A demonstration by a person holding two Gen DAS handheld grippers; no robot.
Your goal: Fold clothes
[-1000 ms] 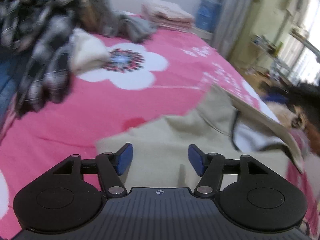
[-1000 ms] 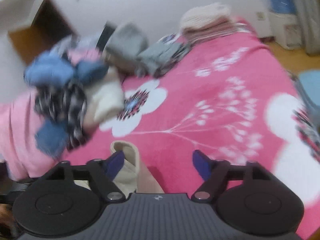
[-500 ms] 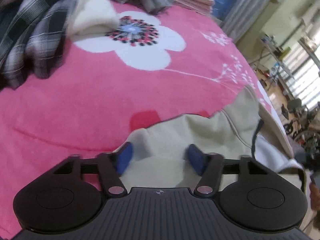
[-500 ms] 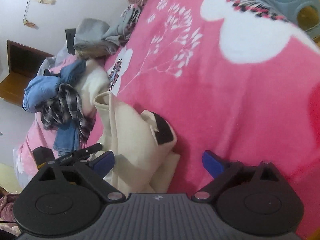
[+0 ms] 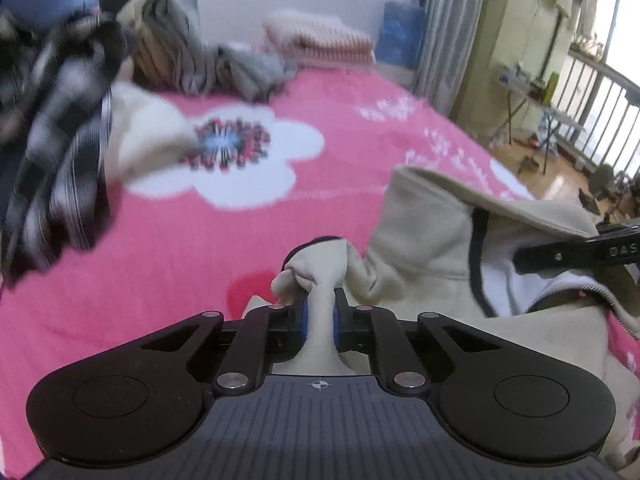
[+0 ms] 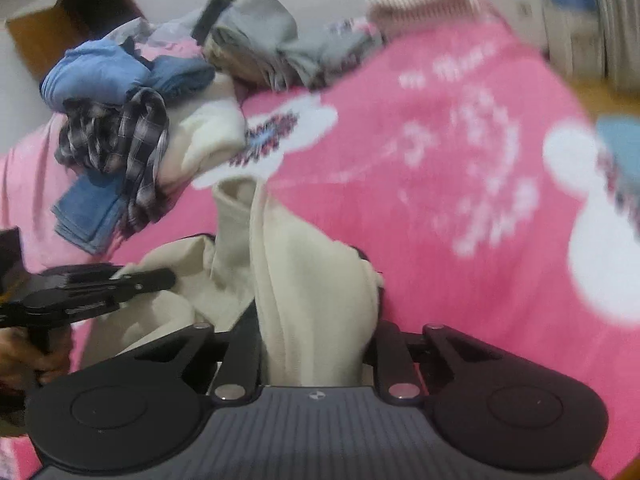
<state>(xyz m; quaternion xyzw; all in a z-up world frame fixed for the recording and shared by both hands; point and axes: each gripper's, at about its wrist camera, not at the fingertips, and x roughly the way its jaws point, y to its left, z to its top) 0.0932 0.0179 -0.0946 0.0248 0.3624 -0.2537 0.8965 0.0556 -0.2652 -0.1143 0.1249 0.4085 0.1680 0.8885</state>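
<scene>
Both claws, open half a second ago, now pinch the beige hoodie (image 5: pixel 432 240): left gripper (image 5: pixel 319 316) at 6 o'clock, right gripper (image 6: pixel 316 344) bunching cloth on the pink bedspread (image 5: pixel 180 240)

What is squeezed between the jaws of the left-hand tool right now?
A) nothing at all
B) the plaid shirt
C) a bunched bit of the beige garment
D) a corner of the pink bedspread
C: in the left wrist view the left gripper has its jaws shut on a bunched fold of the beige garment, above the pink bedspread.
</scene>
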